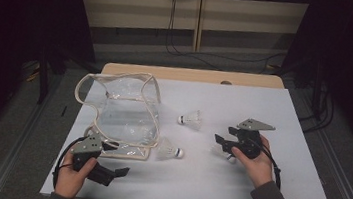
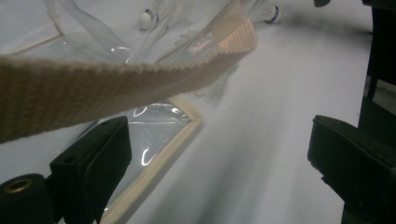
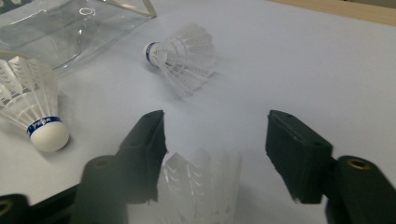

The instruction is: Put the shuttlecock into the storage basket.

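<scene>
A clear plastic bag (image 1: 122, 113) with cream webbing trim lies at the table's left. Its strap (image 2: 116, 88) crosses just beyond the tips of my left gripper (image 1: 116, 159), which stands open at the bag's near edge with nothing between its fingers. Three white shuttlecocks lie on the white sheet. One shuttlecock (image 1: 190, 118) is in the middle, and another (image 1: 168, 150) rests beside the bag. The third (image 3: 201, 186) sits feathers-up between the fingers of my right gripper (image 3: 215, 140). Those fingers stand open around it, with a gap on its right side.
The white sheet (image 1: 235, 186) covers a wooden table whose bare edge (image 1: 192, 74) shows at the back. A small white cork (image 2: 146, 18) shows through the bag's plastic. Cables run along the floor behind the table, and dark stands flank it.
</scene>
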